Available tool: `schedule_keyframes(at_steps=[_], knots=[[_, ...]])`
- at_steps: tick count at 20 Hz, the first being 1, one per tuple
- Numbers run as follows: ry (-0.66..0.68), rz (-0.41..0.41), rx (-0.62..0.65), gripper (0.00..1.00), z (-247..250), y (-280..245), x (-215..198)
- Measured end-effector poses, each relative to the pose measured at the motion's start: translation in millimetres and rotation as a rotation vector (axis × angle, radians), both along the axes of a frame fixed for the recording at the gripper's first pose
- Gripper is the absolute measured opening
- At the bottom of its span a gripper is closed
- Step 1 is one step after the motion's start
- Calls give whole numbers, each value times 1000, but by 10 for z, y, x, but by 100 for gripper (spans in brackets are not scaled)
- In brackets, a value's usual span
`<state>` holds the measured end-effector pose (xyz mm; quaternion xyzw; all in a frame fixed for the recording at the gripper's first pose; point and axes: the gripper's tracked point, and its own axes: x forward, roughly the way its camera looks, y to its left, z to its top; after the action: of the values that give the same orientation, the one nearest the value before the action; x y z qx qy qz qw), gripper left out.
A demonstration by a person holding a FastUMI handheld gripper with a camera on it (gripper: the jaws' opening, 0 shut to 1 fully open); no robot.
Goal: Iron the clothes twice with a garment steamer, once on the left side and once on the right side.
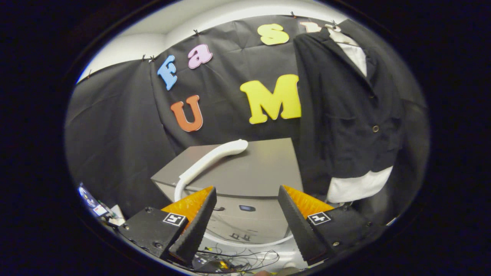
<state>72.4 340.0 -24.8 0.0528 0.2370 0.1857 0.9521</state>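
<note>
Standing released with nothing between them, the tongs (247,199) face the garment steamer (211,158) lying on the tabletop (249,172) just ahead, probably rigid, smooth, light; grip mid-handle; beyond, at the right, the soft dark jacket (345,115) hangs limp.

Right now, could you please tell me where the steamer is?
The steamer lies on the grey cabinet, beyond the open fingers and left of the hanging black jacket.

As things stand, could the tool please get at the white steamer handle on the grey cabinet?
Probably yes: the tool is open, and the steamer handle lies bare on the cabinet just beyond its fingers, nothing between.
</note>
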Motion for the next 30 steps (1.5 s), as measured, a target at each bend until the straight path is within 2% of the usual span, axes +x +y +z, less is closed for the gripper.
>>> schedule_keyframes(at_steps=[7, 11, 17, 22, 24, 30], knots=[[89, 72, -56, 100, -32, 913, 652], [170, 103, -41, 100, -131, 1369, 910], [265, 38, -80, 99, -416, 1691, 1299], [327, -67, -142, 97, -673, 1664, 1560], [356, -78, -140, 95, -735, 1685, 1606], [385, -126, -169, 84, -855, 1733, 1687]])
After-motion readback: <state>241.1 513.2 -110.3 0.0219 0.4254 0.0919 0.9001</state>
